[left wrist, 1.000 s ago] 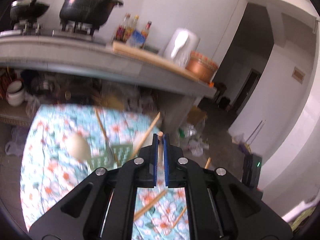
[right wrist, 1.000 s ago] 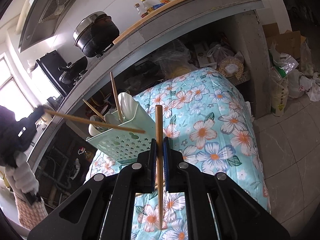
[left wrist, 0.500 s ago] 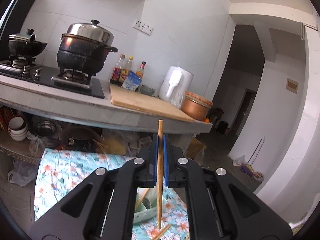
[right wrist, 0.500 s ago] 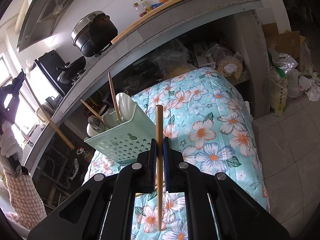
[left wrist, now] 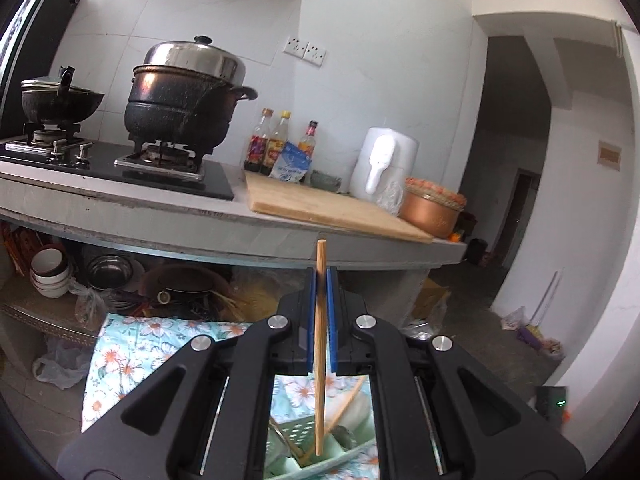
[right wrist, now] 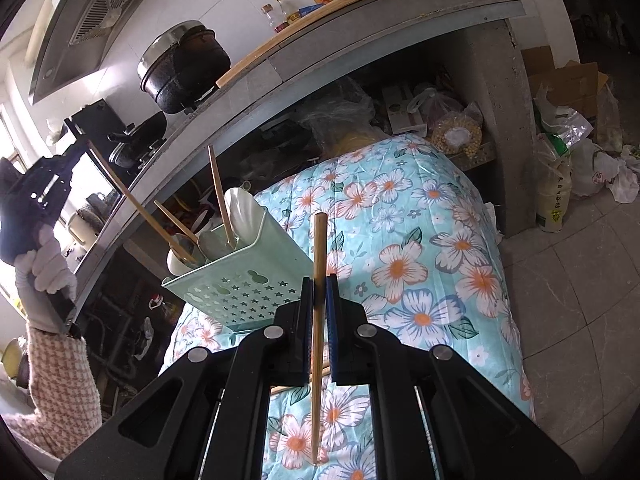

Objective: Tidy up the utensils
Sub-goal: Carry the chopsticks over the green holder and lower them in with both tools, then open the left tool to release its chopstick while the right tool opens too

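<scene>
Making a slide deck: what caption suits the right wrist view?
Right gripper clamps a wooden chopstick over the floral cloth, beside the mint utensil basket.

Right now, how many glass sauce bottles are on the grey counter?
3: a left bottle, a yellow-capped middle bottle, a red-capped right bottle, behind the wooden cutting board.

Open floral cloth (right wrist: 420, 248) lies clear on the far side of the green utensil basket (right wrist: 244, 280). Leaning chopsticks (right wrist: 218, 196), spoons (right wrist: 240, 210) and the left gripper's chopstick (right wrist: 132, 204) crowd the basket's mouth; the concrete counter (right wrist: 360, 28) overhangs its far edge.
</scene>
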`<state>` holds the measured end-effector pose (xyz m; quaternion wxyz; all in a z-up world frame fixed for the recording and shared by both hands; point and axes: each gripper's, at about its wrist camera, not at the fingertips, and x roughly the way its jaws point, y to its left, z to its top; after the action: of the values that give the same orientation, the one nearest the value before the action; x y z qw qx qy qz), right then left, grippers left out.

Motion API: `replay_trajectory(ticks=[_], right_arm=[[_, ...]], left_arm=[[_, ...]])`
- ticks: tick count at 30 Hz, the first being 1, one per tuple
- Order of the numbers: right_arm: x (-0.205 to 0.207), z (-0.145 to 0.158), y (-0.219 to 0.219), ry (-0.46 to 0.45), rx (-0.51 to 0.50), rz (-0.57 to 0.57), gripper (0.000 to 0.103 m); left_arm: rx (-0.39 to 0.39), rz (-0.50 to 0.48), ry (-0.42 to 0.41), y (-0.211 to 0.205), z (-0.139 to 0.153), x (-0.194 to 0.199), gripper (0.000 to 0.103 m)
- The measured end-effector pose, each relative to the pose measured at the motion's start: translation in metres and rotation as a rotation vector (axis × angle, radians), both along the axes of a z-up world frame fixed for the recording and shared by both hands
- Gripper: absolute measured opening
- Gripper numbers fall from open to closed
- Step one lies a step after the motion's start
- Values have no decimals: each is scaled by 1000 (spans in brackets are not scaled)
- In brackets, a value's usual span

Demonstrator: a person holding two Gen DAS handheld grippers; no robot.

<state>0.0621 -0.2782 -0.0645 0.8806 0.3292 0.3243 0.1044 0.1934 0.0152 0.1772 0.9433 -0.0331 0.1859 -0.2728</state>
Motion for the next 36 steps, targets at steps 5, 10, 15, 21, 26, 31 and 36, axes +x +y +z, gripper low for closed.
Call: replay_trajectory(ticks=[5, 10, 15, 21, 26, 31, 36], right_arm=[[1, 0, 1, 3, -2, 2, 7], [2, 0, 1, 4, -5, 5, 7], [2, 2, 3, -1, -10, 8, 7], [-1, 8, 7, -18, -28, 16, 7], [-4, 15, 12, -37, -46, 23, 7], [-6, 30, 19, -78, -74, 42, 7], [-5, 65, 28, -169, -123, 79, 7]], left_arm=[[26, 10, 28, -6, -26, 15, 4], [73, 20, 61, -10, -48, 23, 4], [84, 15, 117, -8, -63, 25, 5], [56, 6, 154, -1, -70, 20, 6], [23, 12, 144, 8, -69, 6, 27], [-22, 22, 137, 23, -66, -12, 41], [-50, 28, 141, 37, -70, -35, 54]])
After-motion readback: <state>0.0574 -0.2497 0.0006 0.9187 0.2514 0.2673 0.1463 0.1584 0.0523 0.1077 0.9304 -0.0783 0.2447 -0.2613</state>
